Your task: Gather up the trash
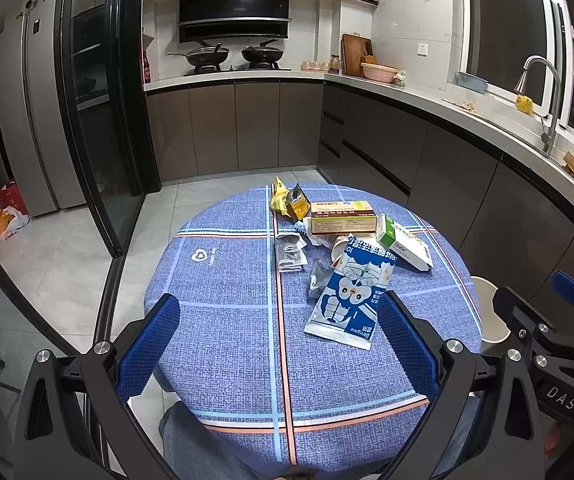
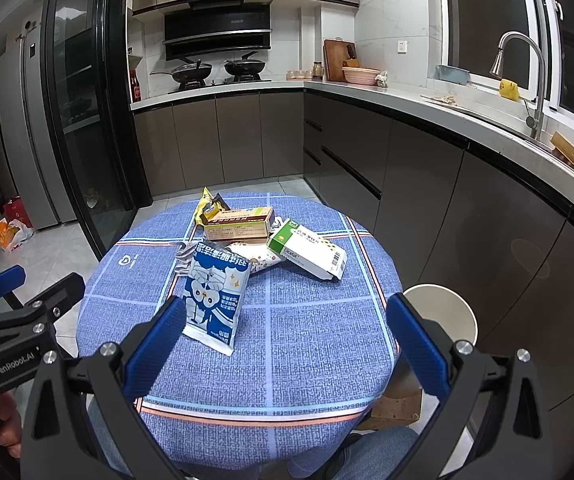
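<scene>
Trash pile (image 2: 247, 248) ahead of both released claws, left (image 1: 279, 344), right (image 2: 283, 344).

Near half of table (image 1: 223, 320): bare cloth, open to either gripper.
Far half, centre of frame: trash pile blocks it; blue-white pouch (image 1: 347, 292) reaches nearest, boxes (image 1: 343, 220) behind.
Right of table: white bin (image 2: 443, 316) close beside the edge.
Lower frame: person's knees (image 1: 191, 440) under the rim.

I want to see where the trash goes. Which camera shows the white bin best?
The right wrist view: the white bin beside the table shows its whole round opening. The left wrist view catches only a sliver behind the right gripper.
</scene>
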Demonstrator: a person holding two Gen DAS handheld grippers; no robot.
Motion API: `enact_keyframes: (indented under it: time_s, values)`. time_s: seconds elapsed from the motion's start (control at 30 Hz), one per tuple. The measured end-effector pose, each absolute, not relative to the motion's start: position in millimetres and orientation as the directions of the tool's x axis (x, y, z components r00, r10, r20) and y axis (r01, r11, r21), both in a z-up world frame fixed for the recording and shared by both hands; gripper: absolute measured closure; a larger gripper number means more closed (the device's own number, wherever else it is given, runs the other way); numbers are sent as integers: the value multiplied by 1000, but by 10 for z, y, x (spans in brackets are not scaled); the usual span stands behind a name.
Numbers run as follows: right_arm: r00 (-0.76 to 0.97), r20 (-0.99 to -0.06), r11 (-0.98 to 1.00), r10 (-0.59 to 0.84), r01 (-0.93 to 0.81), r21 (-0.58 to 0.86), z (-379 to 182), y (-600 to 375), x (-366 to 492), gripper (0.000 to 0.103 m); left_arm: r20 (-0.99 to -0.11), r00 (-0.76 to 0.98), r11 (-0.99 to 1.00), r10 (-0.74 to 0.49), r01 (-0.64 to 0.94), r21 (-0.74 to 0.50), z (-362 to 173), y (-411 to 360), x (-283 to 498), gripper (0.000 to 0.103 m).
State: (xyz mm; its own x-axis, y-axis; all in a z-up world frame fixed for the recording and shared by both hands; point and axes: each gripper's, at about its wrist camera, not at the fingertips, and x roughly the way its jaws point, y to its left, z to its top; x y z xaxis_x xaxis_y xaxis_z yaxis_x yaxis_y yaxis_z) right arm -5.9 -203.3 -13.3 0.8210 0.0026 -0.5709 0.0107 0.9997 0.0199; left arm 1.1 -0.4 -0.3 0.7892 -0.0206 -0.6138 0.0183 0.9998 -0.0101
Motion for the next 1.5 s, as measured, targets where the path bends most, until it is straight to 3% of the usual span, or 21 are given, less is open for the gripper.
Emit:
enact_keyframes:
  time_s: [1.5]
  values:
    - [818, -576, 1000, -1, 11, 14, -134, -2005, -42, 3, -634, 773, 1000, -14, -2, -24, -61, 73, 53, 8]
